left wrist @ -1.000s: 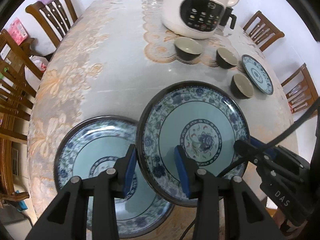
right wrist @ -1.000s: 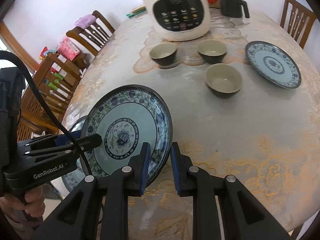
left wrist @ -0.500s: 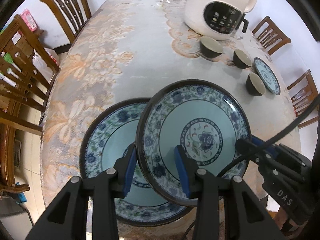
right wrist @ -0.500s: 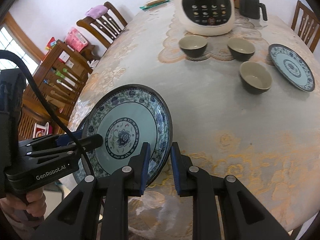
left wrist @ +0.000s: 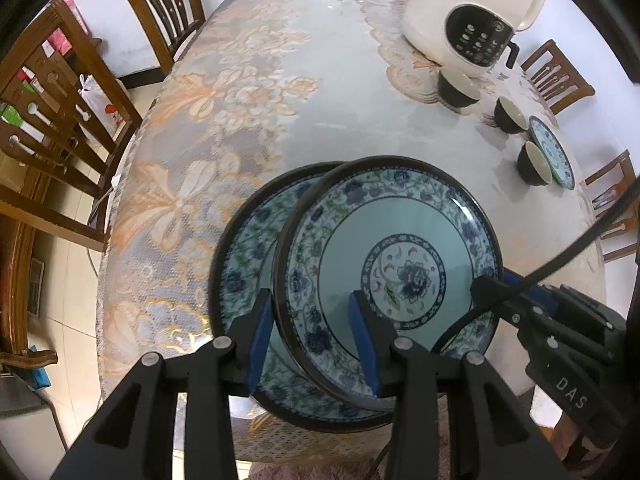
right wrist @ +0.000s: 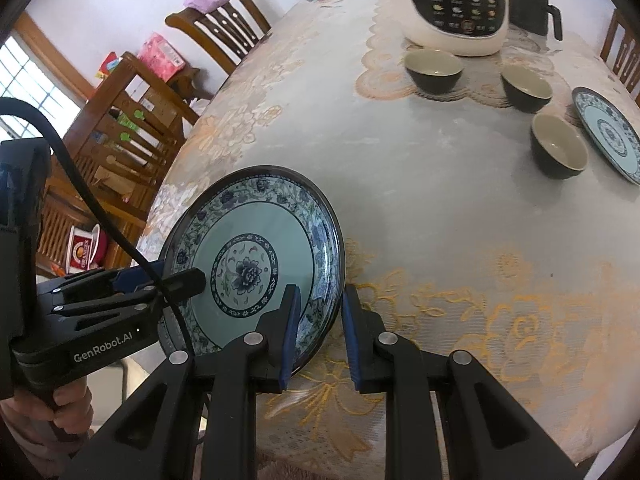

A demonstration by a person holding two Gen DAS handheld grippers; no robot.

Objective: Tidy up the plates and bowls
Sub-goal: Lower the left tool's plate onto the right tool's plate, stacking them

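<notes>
Gripping opposite edges, the left gripper [left wrist: 312, 334] and the right gripper [right wrist: 318, 330] each pinch the rim of the raised plate [left wrist: 394, 258], which hangs tilted above the second plate [left wrist: 244, 264] lying flat near the table [left wrist: 320, 92] edge; whether the two plates touch I can't quite tell. Farther along sit three dark bowls [right wrist: 558, 150] beside a small plate [right wrist: 610, 132] and a white cooker [right wrist: 460, 4].

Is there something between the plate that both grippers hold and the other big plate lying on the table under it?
Nothing visible stands between them. The held plate, gripped at its rim by the left gripper and the right gripper, hangs directly over the lower plate, whose exposed face is bare. The bowls stand far off.
</notes>
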